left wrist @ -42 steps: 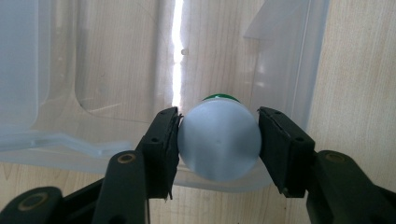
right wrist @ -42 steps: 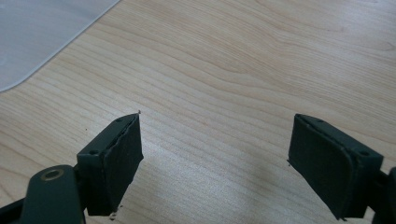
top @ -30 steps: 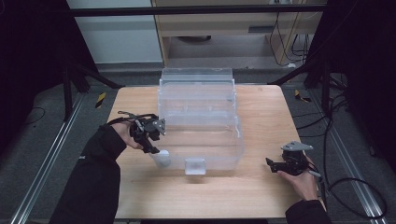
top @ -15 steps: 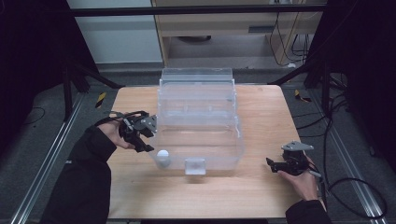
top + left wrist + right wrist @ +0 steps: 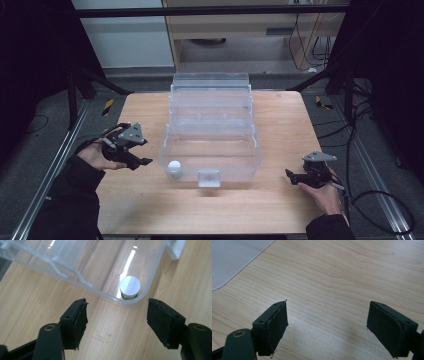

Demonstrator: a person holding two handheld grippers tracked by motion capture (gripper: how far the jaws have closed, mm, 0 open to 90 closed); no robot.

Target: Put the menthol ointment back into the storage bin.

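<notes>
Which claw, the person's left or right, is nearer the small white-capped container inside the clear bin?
Left. The left claw sits just outside the clear bin, beside the corner where the white-capped container stands. The right claw rests across the table past the bin's opposite side.

clear plastic bins (image 5: 210, 120): 3, stacked in steps | white-capped small container (image 5: 173, 167): 1, in front bin | hand-held grippers: 2 — left hand-held gripper (image 5: 137, 155), right hand-held gripper (image 5: 291, 174) | wooden surface (image 5: 280, 125): 1

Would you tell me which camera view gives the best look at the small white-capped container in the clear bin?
The left gripper view: the small container sits close, its round white top and green band clear in the bin's corner. The high view shows it as a small white dot. The right gripper view faces bare table.
</notes>
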